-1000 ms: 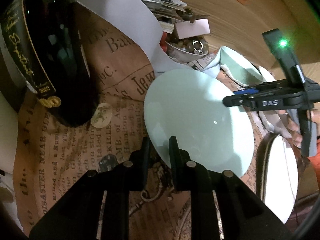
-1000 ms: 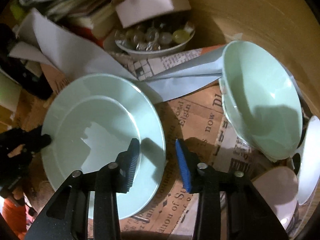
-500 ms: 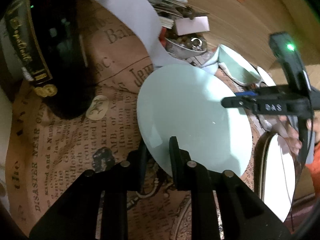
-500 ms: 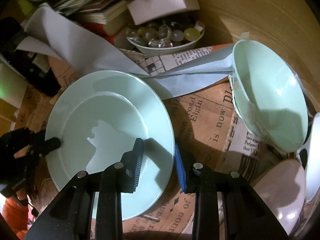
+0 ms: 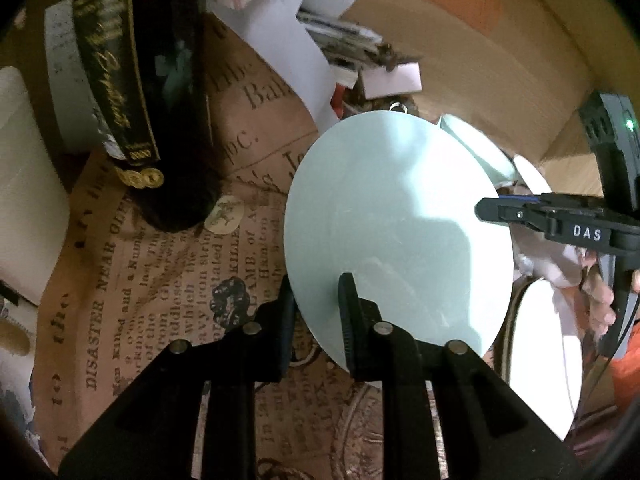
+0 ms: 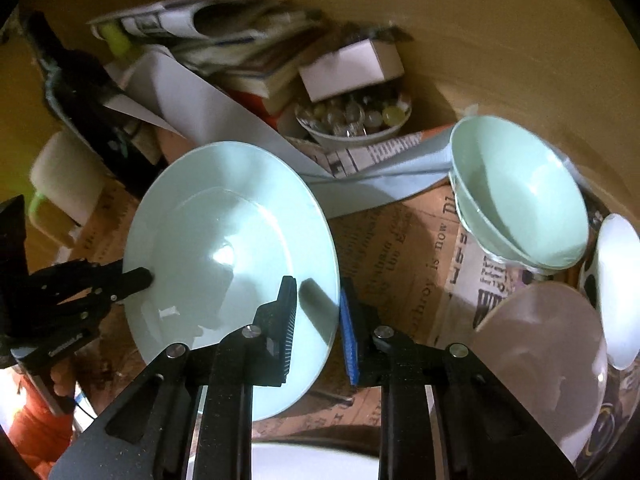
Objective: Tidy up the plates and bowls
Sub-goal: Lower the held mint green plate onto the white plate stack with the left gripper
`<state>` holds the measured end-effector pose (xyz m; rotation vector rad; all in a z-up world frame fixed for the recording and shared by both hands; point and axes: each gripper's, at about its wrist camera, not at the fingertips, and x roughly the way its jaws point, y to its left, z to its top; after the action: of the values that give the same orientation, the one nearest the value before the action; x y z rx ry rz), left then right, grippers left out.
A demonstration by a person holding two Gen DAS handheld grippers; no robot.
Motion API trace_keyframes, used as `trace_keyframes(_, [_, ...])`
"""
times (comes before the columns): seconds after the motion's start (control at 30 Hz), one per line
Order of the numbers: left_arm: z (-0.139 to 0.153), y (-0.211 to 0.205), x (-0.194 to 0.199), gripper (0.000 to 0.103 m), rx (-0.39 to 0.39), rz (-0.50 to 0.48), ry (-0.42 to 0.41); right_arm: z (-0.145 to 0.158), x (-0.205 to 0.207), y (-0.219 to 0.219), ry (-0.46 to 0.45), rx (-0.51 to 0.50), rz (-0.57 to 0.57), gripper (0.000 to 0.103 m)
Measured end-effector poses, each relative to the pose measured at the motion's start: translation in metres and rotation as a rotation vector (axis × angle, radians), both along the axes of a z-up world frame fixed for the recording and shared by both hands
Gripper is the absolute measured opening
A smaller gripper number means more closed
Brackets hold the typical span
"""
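Observation:
A pale green plate [image 5: 396, 232] is held off the table and tilted, gripped at both edges. My left gripper [image 5: 316, 304] is shut on its near rim. My right gripper [image 6: 318, 308] is shut on the opposite rim of the plate [image 6: 228, 248]; it also shows in the left wrist view [image 5: 500, 210]. The left gripper also shows in the right wrist view [image 6: 136, 276]. Stacked pale green bowls [image 6: 520, 192] stand at the right. A white plate [image 5: 544, 356] lies below the green plate at the right.
A dark wine bottle [image 5: 160, 100] stands at the left on the newspaper-print cover [image 5: 160, 280]. A small bowl of glass beads [image 6: 352, 120], a white box [image 6: 352, 68], books and white paper [image 6: 208, 108] crowd the back. A pinkish bowl [image 6: 540, 352] and white dish [image 6: 616, 288] sit at the right.
The green plate has been lifted off the table and tilted up, with both grippers rising on its rims. The right gripper's fingers have closed tighter on the rim.

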<state>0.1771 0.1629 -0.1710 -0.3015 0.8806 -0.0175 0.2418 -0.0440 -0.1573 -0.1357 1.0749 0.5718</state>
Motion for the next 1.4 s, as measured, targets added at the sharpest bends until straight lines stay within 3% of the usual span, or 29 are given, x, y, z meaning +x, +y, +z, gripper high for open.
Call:
trace_keyframes(0.4, [0.045, -0.007, -0.034, 0.019, 0.001, 0.011, -0.134, 0.021, -0.014, -0.024, -0.059, 0.097, -0.008, 0.019])
trace_keyframes(0.8, [0.067, -0.042, -0.057, 0.019, -0.009, -0.042, -0.198, 0.04, -0.051, -0.048, -0.115, 0.131, -0.054, 0.019])
trace_keyframes(1.4, [0.06, -0.095, -0.075, 0.019, -0.014, -0.138, -0.188, 0.028, -0.106, -0.1, -0.118, 0.148, -0.16, 0.019])
